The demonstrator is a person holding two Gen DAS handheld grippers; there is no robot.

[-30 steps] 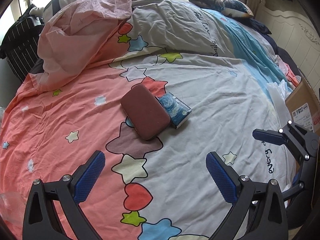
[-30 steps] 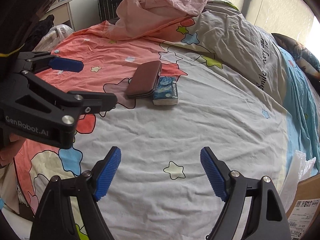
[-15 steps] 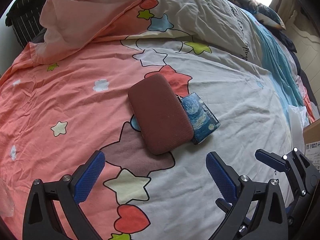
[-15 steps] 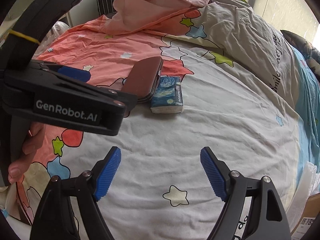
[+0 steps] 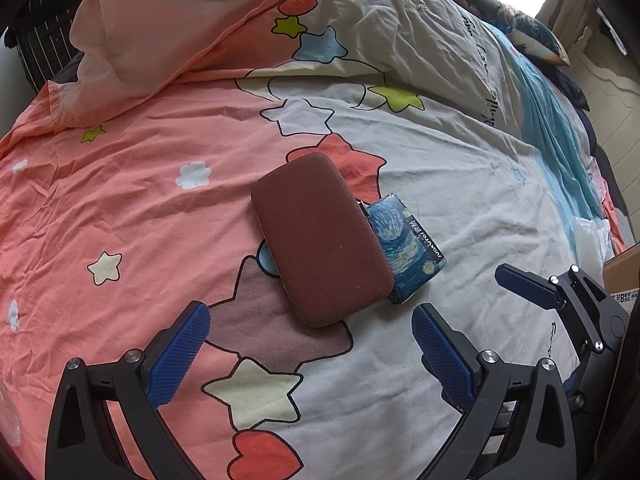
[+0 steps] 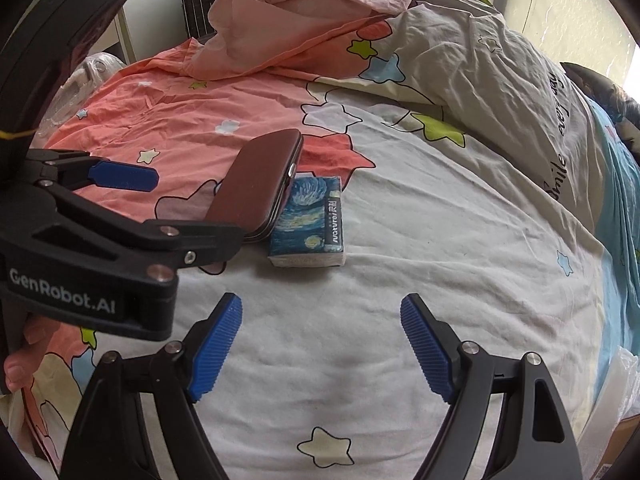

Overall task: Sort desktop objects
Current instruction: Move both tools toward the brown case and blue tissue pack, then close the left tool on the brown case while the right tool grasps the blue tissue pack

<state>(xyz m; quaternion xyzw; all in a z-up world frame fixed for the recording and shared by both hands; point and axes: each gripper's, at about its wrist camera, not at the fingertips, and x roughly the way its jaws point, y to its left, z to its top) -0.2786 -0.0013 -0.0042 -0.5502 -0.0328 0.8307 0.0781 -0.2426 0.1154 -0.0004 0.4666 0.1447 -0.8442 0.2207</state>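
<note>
A maroon zip case [image 5: 320, 240] lies on the star-patterned bedspread, its right edge resting on a blue tissue pack [image 5: 406, 250] with a swirly night-sky print. My left gripper [image 5: 308, 354] is open just short of the case, low over the bed. In the right wrist view the case [image 6: 256, 184] and the tissue pack [image 6: 310, 222] lie ahead. My right gripper [image 6: 320, 344] is open, a little before the pack. The left gripper's black body crosses the left of that view and covers the case's near end.
A bunched pink quilt [image 5: 168, 40] is piled at the far side of the bed. A cardboard box [image 5: 624, 276] and a clear plastic bag [image 5: 592, 240] sit at the right edge. A dark striped suitcase [image 6: 200, 12] stands beyond the bed.
Both grippers have moved forward toward the case and the tissue pack, which now look larger and closer. Both stay open; nothing has been taken hold of.
</note>
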